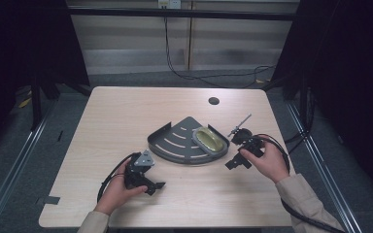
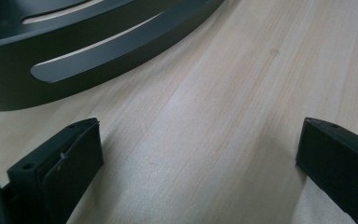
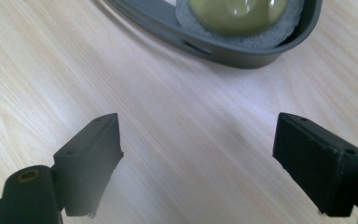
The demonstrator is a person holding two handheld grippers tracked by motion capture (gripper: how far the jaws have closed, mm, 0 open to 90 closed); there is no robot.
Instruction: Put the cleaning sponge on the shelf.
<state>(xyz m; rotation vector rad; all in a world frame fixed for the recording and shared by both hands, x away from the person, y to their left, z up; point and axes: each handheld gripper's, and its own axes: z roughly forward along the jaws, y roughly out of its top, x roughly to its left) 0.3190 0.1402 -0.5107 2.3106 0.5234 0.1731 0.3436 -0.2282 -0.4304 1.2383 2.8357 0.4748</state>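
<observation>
Tray [image 1: 175,141] untouched; both grippers' fingers [image 3: 91,154] spread wide, holding nothing.

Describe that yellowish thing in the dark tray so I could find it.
On the wooden table lies a dark fan-shaped tray. At its right end, nearest the right gripper, sits a glossy olive-yellow oval on a grey pad, the tray's sole coloured item.

The table [image 1: 126,111] is pale wood with fine straight grain and 1 dark round hole [image 1: 213,101] in the upper right of the frame. The rack [image 1: 175,143] at centre is dark grey with pale curved slots. In it lies an olive-yellow soap [image 1: 209,139] on a grey pad [image 3: 284,35]. Both grippers [image 1: 148,187] [image 1: 235,162] are black; the sleeves [image 1: 306,199] at the bottom are beige.
</observation>
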